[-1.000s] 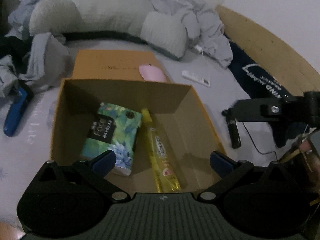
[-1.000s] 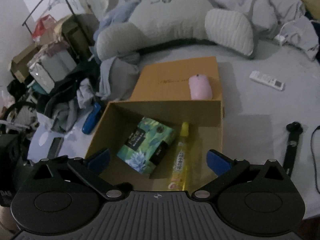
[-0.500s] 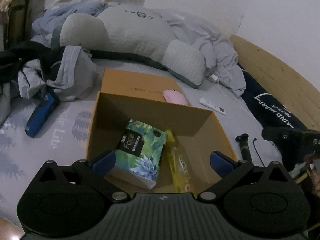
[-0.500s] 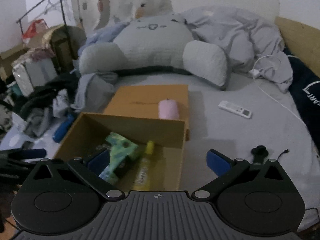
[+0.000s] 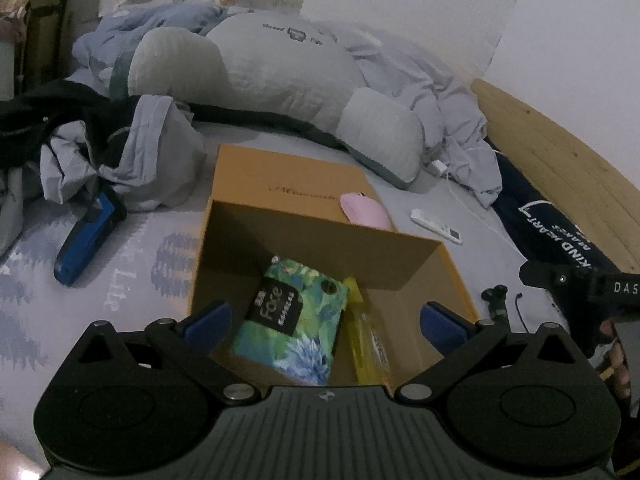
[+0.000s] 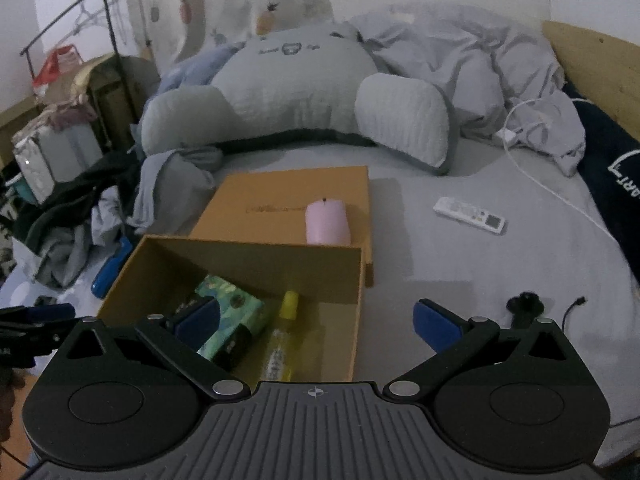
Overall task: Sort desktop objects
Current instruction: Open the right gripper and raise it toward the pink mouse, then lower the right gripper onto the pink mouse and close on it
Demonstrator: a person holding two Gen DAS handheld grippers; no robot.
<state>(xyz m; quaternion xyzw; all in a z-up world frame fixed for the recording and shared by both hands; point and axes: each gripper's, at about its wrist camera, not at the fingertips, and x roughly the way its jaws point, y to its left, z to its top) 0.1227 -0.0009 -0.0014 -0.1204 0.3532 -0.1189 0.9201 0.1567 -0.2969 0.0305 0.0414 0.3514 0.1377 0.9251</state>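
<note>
The room was dim, and much of it was hard to read. The lettering on the flat orange lid [image 6: 296, 196] was a blur, and the black stick-like thing [image 6: 524, 308] on the bed [image 6: 500, 264] sat half behind the right gripper's body, so I could not tell what it was. The far end of the yellow bottle [image 5: 366, 344] was cut off by the left gripper's housing. A blue object [image 5: 86, 238] lay partly under crumpled grey clothes [image 5: 132, 160].

The left gripper [image 5: 326, 318] hung spread wide over the open cardboard box [image 5: 404, 264], its blue fingers [image 5: 210, 318] holding nothing and touching nothing that I could see. The right gripper [image 6: 318, 320] was likewise wide apart and empty; one finger hung over the box, the other over the bedsheet beside it.

Inside the box the green floral tissue pack [image 5: 292, 316] lay against the yellow bottle. The pink mouse [image 6: 327, 222] rested on the lid just behind the box. A white remote [image 6: 468, 214] lay well apart on the sheet, near a white charging cable [image 6: 532, 176], with a big grey cushion [image 6: 296, 96] behind.
</note>
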